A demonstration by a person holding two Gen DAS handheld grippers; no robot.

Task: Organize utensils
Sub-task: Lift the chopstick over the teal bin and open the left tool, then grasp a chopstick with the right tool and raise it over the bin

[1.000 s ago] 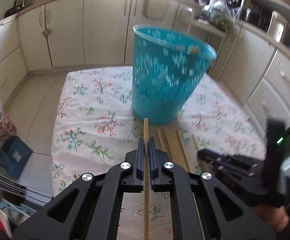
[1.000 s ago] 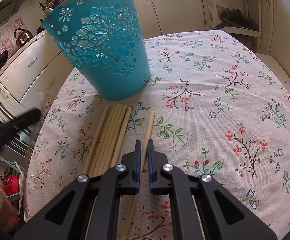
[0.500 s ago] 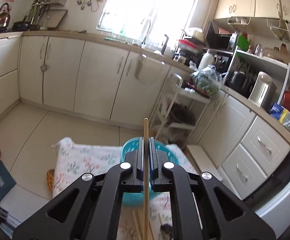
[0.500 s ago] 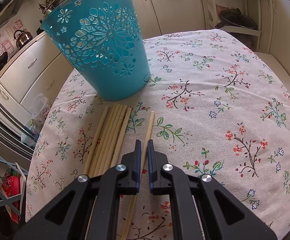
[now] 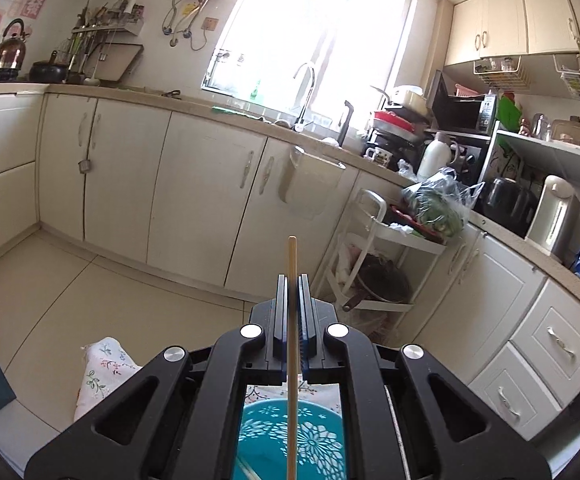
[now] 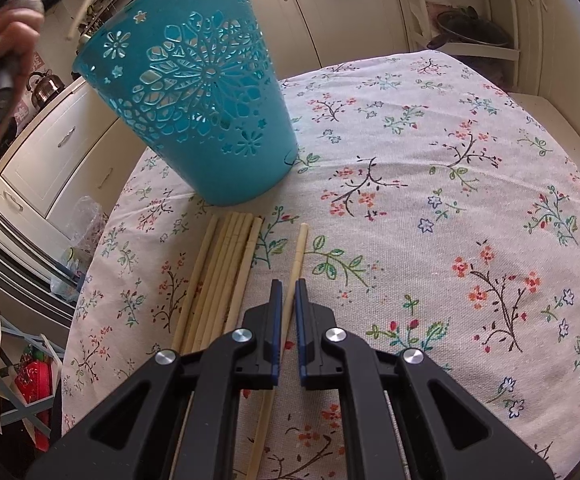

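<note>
My left gripper (image 5: 291, 280) is shut on a wooden chopstick (image 5: 292, 356) and holds it upright above the teal cut-out basket (image 5: 294, 440), whose open mouth shows below the jaws. In the right wrist view the basket (image 6: 193, 96) stands at the back left of the floral tablecloth (image 6: 430, 208). A bundle of several chopsticks (image 6: 221, 276) lies in front of it. One single chopstick (image 6: 297, 256) lies apart, running between my right gripper's (image 6: 285, 286) jaws, which stand slightly apart around it, low over the cloth.
The left hand with its held chopstick (image 6: 89, 0) shows at the top left of the right wrist view. Cream kitchen cabinets (image 5: 193, 200) and a white trolley (image 5: 382, 264) stand beyond the table. The tablecloth's right half is bare.
My left gripper has lifted its chopstick from the table up over the basket and tilted it upright. My right gripper has stayed over the single chopstick.
</note>
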